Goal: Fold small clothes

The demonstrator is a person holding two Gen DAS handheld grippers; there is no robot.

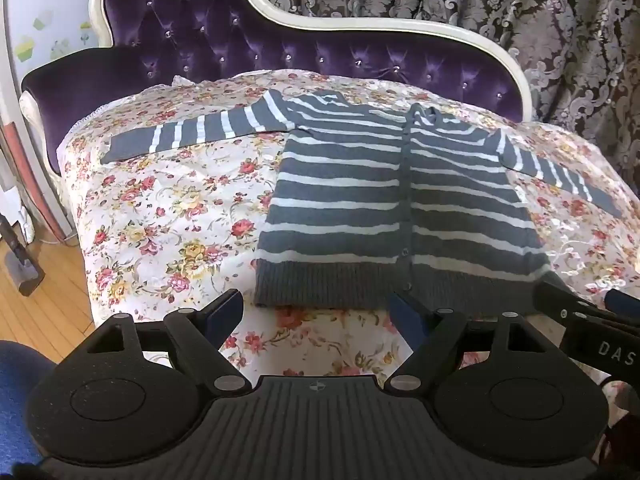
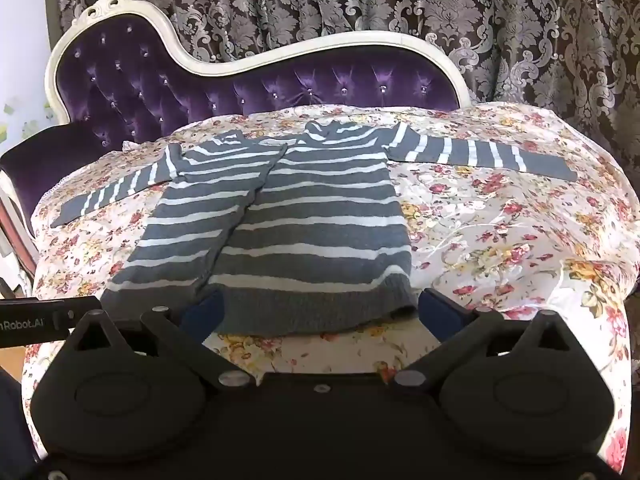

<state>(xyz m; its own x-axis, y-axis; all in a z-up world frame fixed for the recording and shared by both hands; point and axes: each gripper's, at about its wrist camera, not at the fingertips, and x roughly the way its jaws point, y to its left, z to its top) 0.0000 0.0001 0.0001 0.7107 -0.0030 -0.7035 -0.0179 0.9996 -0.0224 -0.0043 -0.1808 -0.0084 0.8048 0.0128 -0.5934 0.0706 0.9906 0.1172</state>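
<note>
Purple tufted chaise (image 2: 248, 88) with a cream frame, patterned curtain (image 2: 360, 4) behind, floral quilt (image 2: 500, 248) over the seat as the work surface. Grey and white striped cardigan (image 2: 288, 224) lies flat on the quilt, front up, button placket (image 1: 407, 200) closed, both sleeves out sideways, ribbed hem (image 1: 332, 284) nearest the cameras.

Left tool (image 1: 316, 312): jaws spread wide, empty, just short of the hem near its left corner. Right tool (image 2: 320, 308): jaws spread wide, empty, the hem's right part sitting between the fingers; I can't tell if a pad touches the knit yet.

Judgement: nothing folded so far, this is the first grab.

- Sleeves first. Left sleeve (image 1: 192, 136) and right sleeve (image 2: 480, 158) go across the chest, one tool on each cuff.
- Pinch the full cuff thickness, both layers (a single-layer pinch will peel the knit open).
- Lift only enough to clear the quilt; dragging will ruck both the cardigan and the quilt under it.
- If starting from the hem instead, take both corners at matched height and carry them level to the collar (image 2: 320, 130).
- The surface is soft and domed, so press creases lightly.
- Watch the placket: it already bows a little in the right wrist view, so flatten it before stacking layers.
</note>
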